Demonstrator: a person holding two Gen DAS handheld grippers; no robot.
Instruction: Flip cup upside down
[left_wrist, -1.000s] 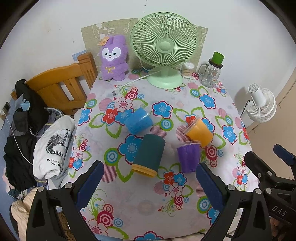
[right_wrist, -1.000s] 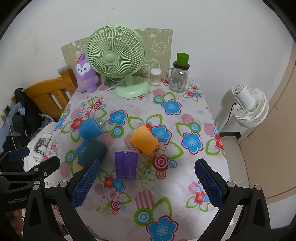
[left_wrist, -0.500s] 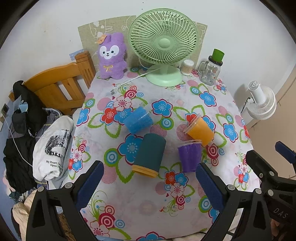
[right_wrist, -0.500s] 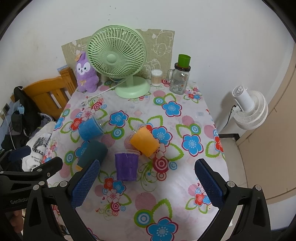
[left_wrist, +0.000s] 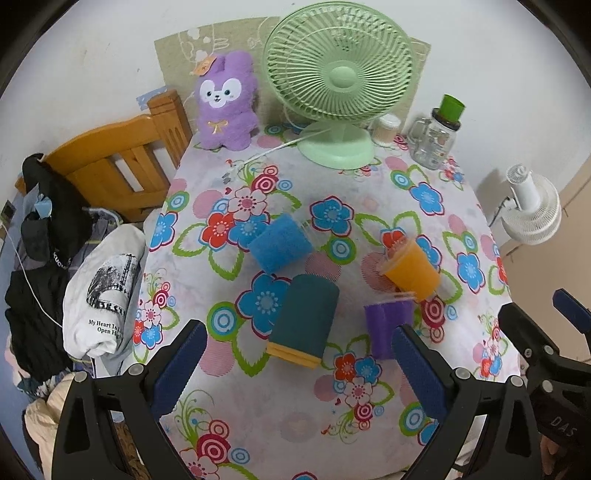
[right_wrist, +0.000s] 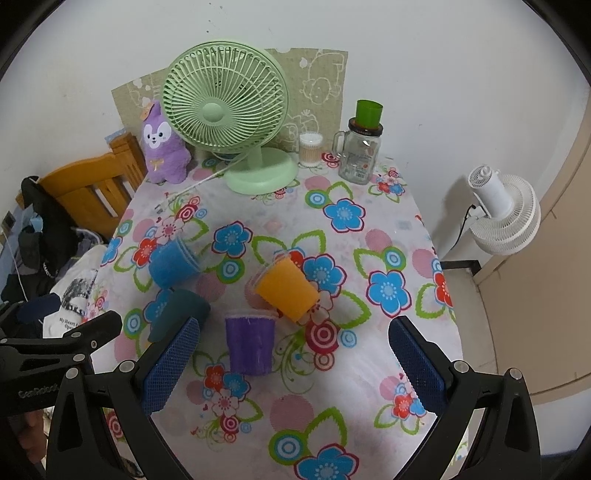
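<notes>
Floral-clothed table (right_wrist: 369, 350): upright purple plastic cup (right_wrist: 251, 343) ahead of right gripper (right_wrist: 291, 365), dark teal cup (right_wrist: 177, 310) half-hidden behind its left finger; left gripper (left_wrist: 295, 373) likewise spread wide, empty.

The white T-shirt (left_wrist: 103, 291) beside the table reads "My Heart Is" over "Open". The right gripper (left_wrist: 554, 398) body carries "DAS". The left gripper (right_wrist: 48, 358) body reads "GenRobot", somewhat blurred.

Four plastic cups crowd mid-tabletop: blue (right_wrist: 171, 261), dark teal (left_wrist: 303, 320), upright purple (right_wrist: 251, 342) touching tipped orange (right_wrist: 286, 288). Bare floral cloth (right_wrist: 332, 398) lies nearer; the green desk fan (right_wrist: 229, 110) blocks the far edge.
</notes>
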